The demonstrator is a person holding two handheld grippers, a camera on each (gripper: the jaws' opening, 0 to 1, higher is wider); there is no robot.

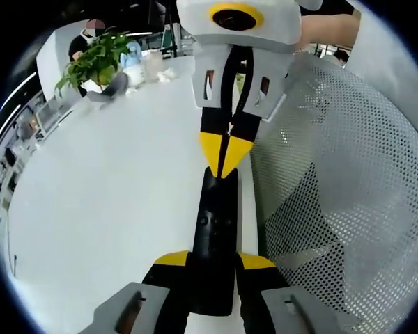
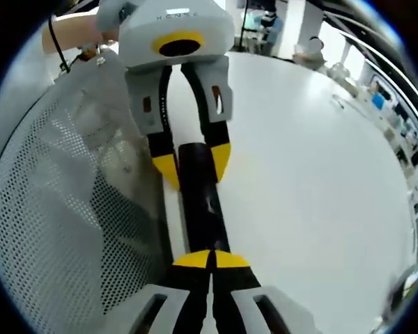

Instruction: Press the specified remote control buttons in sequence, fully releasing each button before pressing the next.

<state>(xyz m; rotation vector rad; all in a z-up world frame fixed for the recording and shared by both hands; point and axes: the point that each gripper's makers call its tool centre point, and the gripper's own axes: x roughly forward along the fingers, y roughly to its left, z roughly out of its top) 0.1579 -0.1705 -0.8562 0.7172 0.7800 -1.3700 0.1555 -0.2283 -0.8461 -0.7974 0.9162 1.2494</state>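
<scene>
Your left claw (image 1: 212,268) holds the black remote control (image 1: 214,240) by its near end, one yellow-tipped jaw on each long side, which keeps the body steady and its button face turned up. Your right claw (image 1: 225,154) comes at the remote from the far end with its jaws shut together into one narrow yellow point, resting on or just above the remote's far end; I judge you close it this way so the tip works as a single finger that can press one button without catching its neighbour. In the right gripper view the same pairing reads in reverse: your right claw (image 2: 210,261) sits closed over the near part of the remote (image 2: 198,198), and your left claw (image 2: 193,161) brackets it beyond. Whether the tip is actually pressing a button or only hovering, I cannot tell. The remote lies along the edge of the white counter (image 1: 111,188), just beside a white perforated mesh surface (image 1: 334,195). Far from the remote, at the counter's distant end, stands a leafy green plant (image 1: 94,62). Small buttons show on the remote, but no brand, label or legend can be read.
</scene>
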